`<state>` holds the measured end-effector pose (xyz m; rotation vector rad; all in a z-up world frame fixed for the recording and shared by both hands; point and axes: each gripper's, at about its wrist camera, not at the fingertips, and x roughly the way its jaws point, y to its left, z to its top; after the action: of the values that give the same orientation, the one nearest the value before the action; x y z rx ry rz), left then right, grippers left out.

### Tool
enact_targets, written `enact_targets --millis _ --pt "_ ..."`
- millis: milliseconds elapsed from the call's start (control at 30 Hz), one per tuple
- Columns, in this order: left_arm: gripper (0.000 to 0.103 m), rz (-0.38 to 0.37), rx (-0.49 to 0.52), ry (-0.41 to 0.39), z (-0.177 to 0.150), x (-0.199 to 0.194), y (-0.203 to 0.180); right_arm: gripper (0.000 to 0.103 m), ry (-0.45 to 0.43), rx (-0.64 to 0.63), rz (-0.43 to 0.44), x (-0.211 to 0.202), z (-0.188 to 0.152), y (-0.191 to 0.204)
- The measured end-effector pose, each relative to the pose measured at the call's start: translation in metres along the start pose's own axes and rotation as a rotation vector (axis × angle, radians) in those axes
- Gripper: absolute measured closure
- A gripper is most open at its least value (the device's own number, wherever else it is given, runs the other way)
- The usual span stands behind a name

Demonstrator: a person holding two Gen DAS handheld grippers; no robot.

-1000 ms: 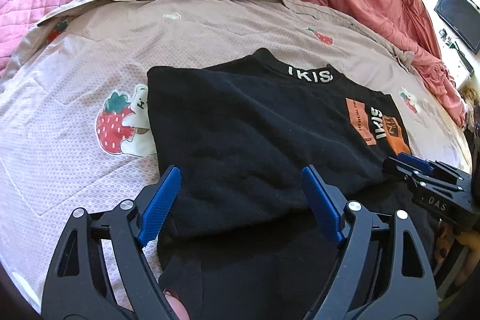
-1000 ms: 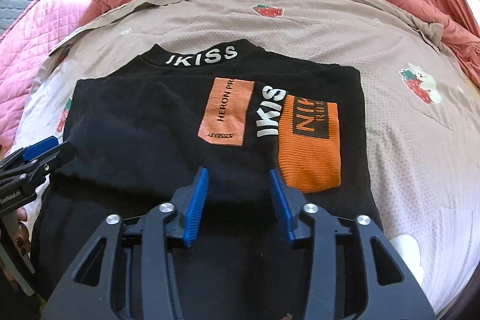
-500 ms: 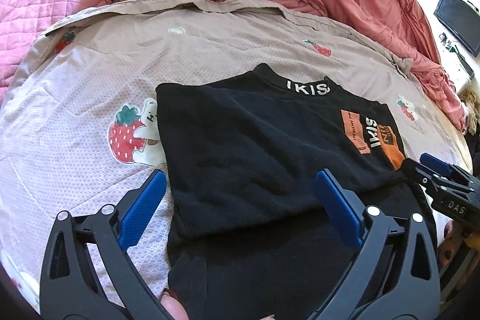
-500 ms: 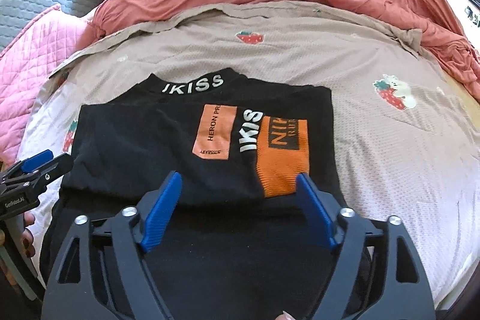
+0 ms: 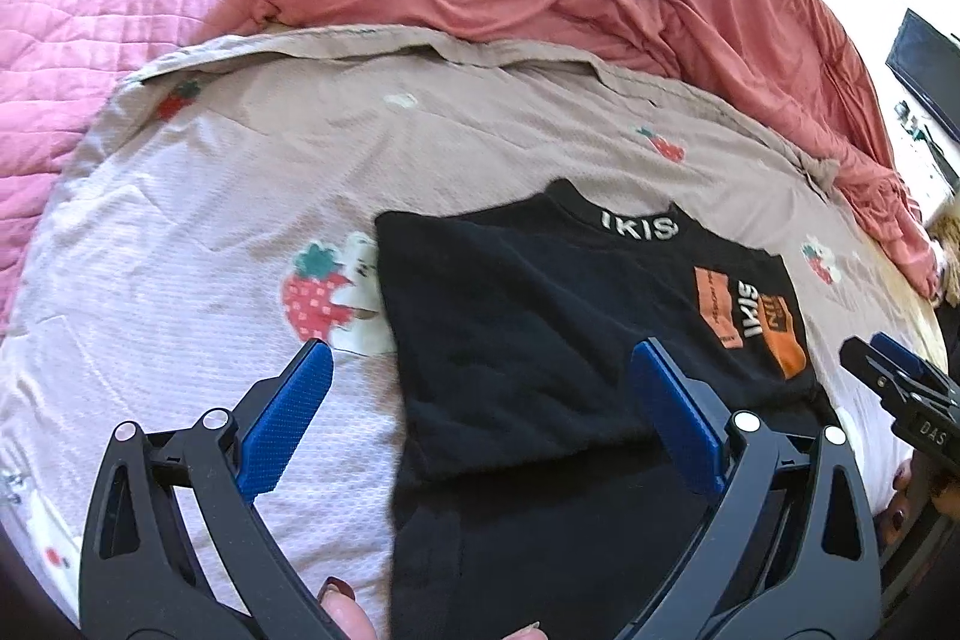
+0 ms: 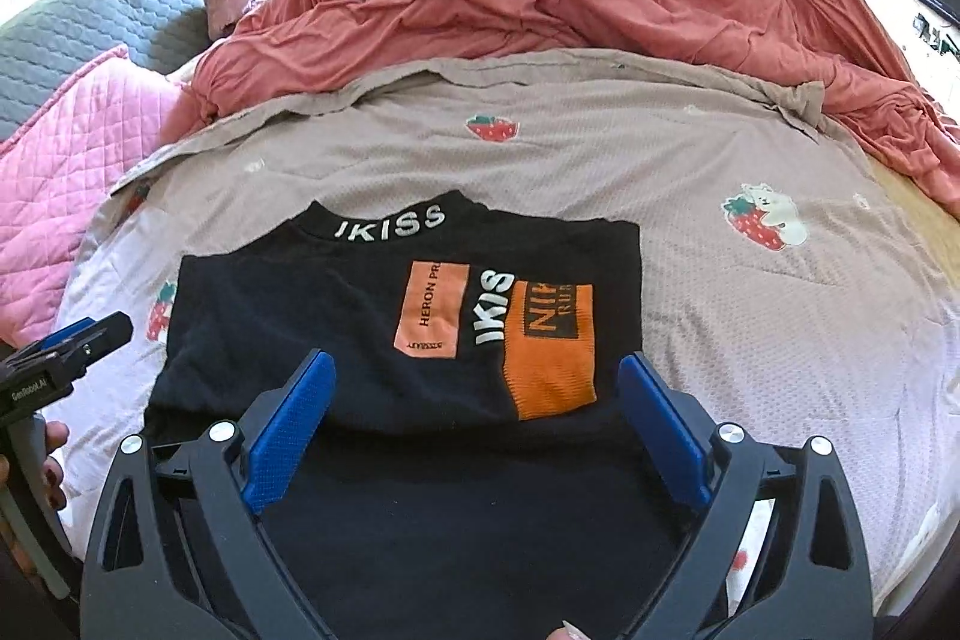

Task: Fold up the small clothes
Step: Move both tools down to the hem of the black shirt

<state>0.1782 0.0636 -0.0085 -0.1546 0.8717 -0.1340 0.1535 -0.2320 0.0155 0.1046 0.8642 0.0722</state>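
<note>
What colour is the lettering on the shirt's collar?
White, on the black collar; clearest in the right wrist view.

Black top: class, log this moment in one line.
top: folded on bed | left gripper: open, empty | right gripper: just opened, empty

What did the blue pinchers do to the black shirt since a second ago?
Both let go. The right hand-held gripper has just been opening its jaws, off the black shirt; the left hand-held gripper opened wider too. Both pulled up and back. The shirt stays folded on the strawberry sheet.
</note>
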Motion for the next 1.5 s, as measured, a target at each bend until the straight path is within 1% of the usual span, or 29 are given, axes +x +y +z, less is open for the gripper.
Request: enact_targets --millis 133,267,400,600,767,833,933,1200,1400,1500 --pt "0.01 0.015 -0.033 -0.02 0.004 -0.015 0.008 0.008 -0.013 0.011 0.006 -0.009 0.0 -0.004" --pt "0.01 -0.005 -0.074 -0.046 0.003 -0.033 0.011 0.008 -0.018 0.017 0.006 -0.02 -0.002 -0.012" --pt "0.01 0.02 -0.068 -0.062 -0.003 -0.049 0.011 0.008 -0.034 0.017 0.005 -0.033 -0.004 -0.021" --pt "0.01 0.04 -0.07 -0.063 -0.009 -0.067 0.015 0.008 -0.041 0.043 0.009 -0.055 -0.008 -0.04" --pt "0.01 0.024 -0.099 -0.083 -0.019 -0.087 0.025 0.008 -0.041 0.033 -0.007 -0.073 -0.013 -0.053" --pt "0.01 0.036 -0.102 -0.082 -0.025 -0.093 0.029 0.008 -0.042 0.026 -0.011 -0.079 -0.015 -0.059" --pt "0.01 0.059 -0.102 -0.075 -0.033 -0.1 0.034 0.008 -0.037 0.02 -0.015 -0.086 -0.02 -0.066" --pt "0.01 0.104 -0.088 -0.026 -0.055 -0.108 0.042 0.008 -0.013 0.02 -0.011 -0.098 -0.036 -0.081" --pt "0.01 0.108 -0.069 0.012 -0.072 -0.113 0.038 0.008 0.019 0.03 0.0 -0.103 -0.051 -0.091" --pt "0.01 0.101 -0.053 0.043 -0.083 -0.111 0.033 0.008 0.063 0.046 0.01 -0.101 -0.062 -0.095"
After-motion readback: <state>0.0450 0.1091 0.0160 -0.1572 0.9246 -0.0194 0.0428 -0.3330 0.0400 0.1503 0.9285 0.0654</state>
